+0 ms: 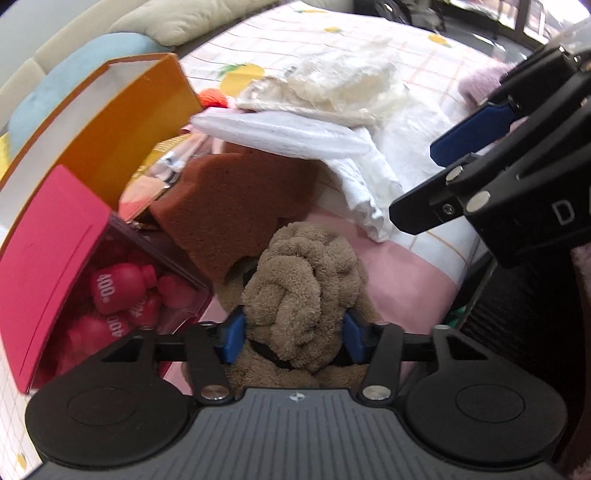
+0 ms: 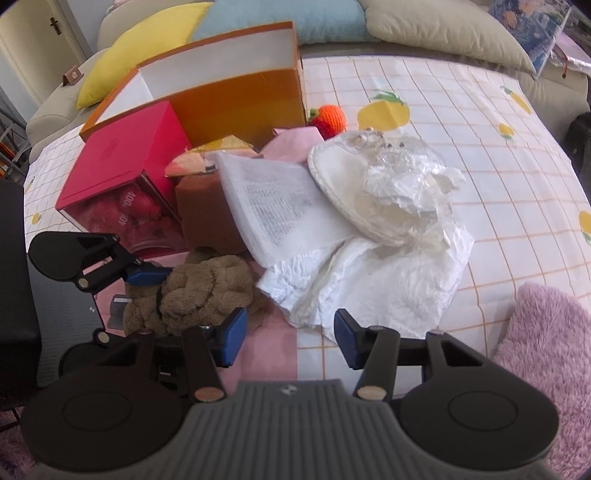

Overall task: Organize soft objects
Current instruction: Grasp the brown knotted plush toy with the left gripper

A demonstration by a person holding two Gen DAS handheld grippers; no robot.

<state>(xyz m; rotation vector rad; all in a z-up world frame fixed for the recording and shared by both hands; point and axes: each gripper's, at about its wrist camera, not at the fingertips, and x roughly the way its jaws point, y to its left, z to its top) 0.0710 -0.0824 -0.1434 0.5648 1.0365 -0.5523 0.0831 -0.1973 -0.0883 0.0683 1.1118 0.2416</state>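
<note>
A brown fluffy knotted towel [image 1: 303, 288] lies at the near edge of the bed. My left gripper [image 1: 293, 334] is shut on it, blue pads pressing both sides; the right wrist view shows the same towel [image 2: 207, 288] held between the left gripper's fingers [image 2: 147, 275]. My right gripper [image 2: 288, 338] is open and empty, hovering just right of the towel above the pink strip of sheet; it appears in the left wrist view [image 1: 443, 177] at the right. A brown sponge block [image 1: 236, 206], white crumpled cloths [image 2: 369, 280] and a white mesh pouch [image 2: 280, 206] lie behind.
An open orange box [image 2: 236, 92] stands at the back left, a pink-lidded clear box of red toys [image 2: 122, 177] in front of it. A crocheted orange strawberry [image 2: 330, 118], a crinkled plastic bag on a cream pad [image 2: 391, 177], a lilac fluffy item [image 2: 546, 350] and pillows [image 2: 443, 33] are around.
</note>
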